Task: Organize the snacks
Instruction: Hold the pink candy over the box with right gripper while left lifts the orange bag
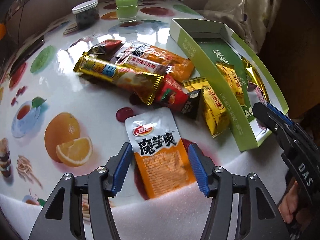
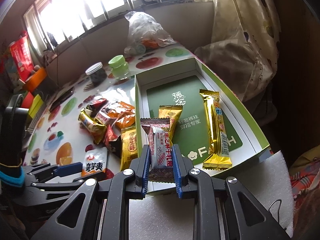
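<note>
Meanwhile, left tongs (image 1: 160, 166) tilt downward, spread astride the konjac pouch (image 1: 158, 150), seemingly untouched; right tongs (image 2: 161, 167) pinch a candy (image 2: 160, 150).

The silver-and-orange pouch (image 1: 160, 152) reads "魔芋爽" in large black characters under a small red oval logo too small to read. The yellow packet (image 1: 215, 112) beside the green box carries "花生酥" in a red vertical band. The white-and-maroon candy wrapper (image 2: 161, 150) shows "黑芝麻牛轧糖" in red. The green box floor (image 2: 192, 108) bears "轻奢裤袜" and "穿搭专家" in pale print. White letters "DAS" stand on the right hand-held gripper (image 1: 262, 110) body.
</note>
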`<state>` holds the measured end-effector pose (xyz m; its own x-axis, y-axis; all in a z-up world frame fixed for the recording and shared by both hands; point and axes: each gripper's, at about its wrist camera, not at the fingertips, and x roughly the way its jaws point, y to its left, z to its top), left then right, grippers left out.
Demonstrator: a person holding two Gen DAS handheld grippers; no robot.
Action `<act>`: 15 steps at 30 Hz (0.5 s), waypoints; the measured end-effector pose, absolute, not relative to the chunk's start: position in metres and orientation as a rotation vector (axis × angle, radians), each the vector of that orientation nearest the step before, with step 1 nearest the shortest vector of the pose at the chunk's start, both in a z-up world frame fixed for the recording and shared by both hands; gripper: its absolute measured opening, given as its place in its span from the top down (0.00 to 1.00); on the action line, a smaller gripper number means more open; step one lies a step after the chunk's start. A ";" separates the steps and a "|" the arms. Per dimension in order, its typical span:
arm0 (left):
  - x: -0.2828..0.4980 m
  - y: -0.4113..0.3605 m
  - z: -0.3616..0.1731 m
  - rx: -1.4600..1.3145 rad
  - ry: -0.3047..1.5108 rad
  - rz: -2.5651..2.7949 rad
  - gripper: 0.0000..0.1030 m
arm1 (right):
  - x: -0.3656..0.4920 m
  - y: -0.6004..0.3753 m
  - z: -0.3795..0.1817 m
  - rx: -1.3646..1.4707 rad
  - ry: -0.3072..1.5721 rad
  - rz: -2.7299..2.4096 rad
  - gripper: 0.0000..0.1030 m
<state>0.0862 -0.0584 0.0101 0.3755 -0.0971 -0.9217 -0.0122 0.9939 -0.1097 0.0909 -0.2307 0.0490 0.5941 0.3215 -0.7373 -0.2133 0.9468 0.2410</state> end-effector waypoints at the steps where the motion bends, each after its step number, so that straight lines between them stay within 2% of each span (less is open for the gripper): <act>1: 0.088 -0.060 0.010 -0.096 1.184 -0.052 0.42 | 0.091 -0.231 0.049 0.134 0.882 0.312 0.80; 11: 0.087 -0.072 0.006 0.026 1.160 -0.059 0.43 | 0.088 -0.224 0.045 0.125 0.892 0.324 0.80; 15: 0.085 -0.071 0.008 0.017 1.151 -0.063 0.47 | 0.087 -0.223 0.046 0.125 0.891 0.324 0.80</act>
